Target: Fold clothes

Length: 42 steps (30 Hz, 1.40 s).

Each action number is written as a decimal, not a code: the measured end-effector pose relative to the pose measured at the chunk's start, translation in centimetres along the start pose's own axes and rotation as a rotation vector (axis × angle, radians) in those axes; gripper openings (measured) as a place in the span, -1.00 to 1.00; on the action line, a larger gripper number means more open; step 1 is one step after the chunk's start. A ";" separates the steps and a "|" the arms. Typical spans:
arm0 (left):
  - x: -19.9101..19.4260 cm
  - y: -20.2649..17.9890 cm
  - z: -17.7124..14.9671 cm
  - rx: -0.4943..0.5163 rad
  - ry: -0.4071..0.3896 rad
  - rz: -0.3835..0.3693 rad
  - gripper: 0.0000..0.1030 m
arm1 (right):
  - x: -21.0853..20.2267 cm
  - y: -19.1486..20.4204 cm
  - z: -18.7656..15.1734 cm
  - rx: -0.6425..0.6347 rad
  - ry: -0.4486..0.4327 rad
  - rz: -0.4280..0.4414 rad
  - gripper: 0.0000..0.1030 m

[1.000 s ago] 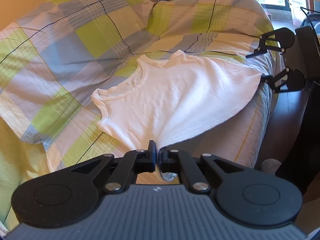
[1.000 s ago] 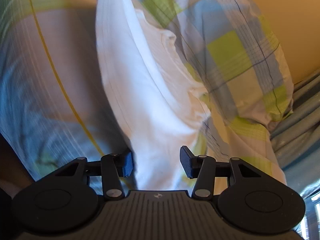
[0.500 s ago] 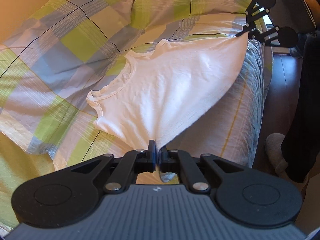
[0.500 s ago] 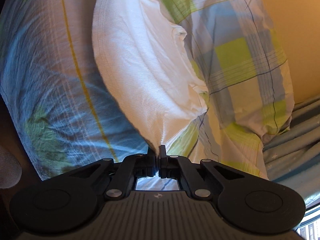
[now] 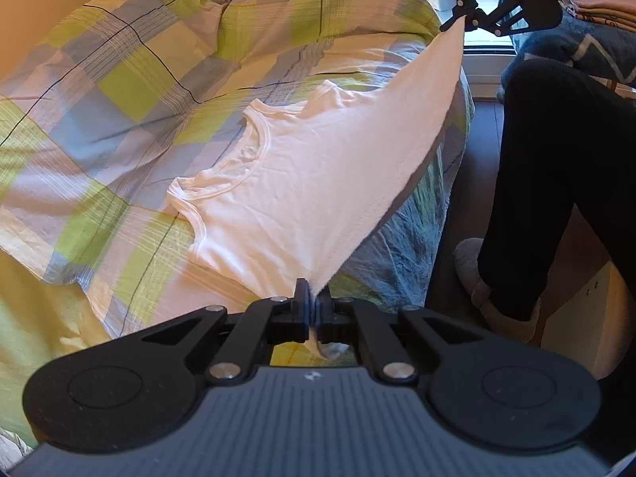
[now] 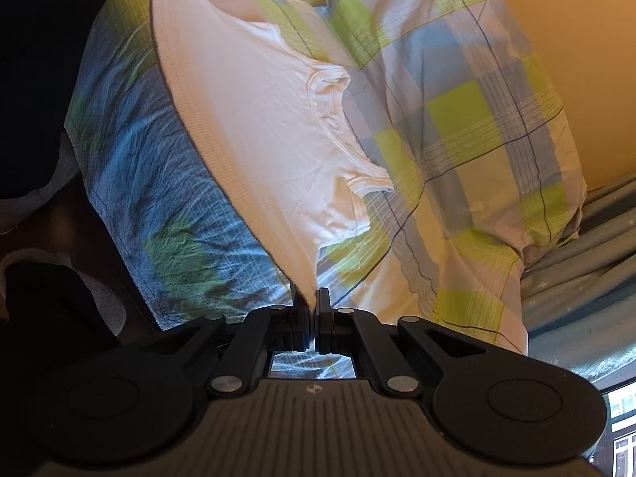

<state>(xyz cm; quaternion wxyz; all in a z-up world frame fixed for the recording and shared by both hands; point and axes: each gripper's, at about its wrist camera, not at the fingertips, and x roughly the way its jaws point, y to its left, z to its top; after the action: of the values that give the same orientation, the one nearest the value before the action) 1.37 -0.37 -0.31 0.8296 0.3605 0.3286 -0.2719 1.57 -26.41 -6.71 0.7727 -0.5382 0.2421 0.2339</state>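
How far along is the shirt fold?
Done: both bottom corners of the white T-shirt are pinched, by the left gripper and right gripper, hem lifted taut. In hand: hem raised; collar end lies on the plaid duvet. Left: every fold.

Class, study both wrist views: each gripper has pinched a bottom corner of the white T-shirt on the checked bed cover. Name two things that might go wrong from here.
1. The left gripper and right gripper each pinch only a small bit of the white T-shirt; the taut hem might slip out.
2. The neckline end lies on the loose checked cover; pulling might bunch the shirt or drag the cover.
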 end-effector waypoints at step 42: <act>25.7 25.6 -2.9 -0.862 -0.091 -0.191 -0.41 | 29.7 -21.3 -6.5 1.210 -0.057 0.509 -0.14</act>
<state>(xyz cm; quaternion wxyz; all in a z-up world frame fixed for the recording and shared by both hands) 34.36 11.53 -10.12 0.8888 -0.0625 0.4070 -0.2011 37.03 -36.21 -11.98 0.8656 0.0721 0.4302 0.2460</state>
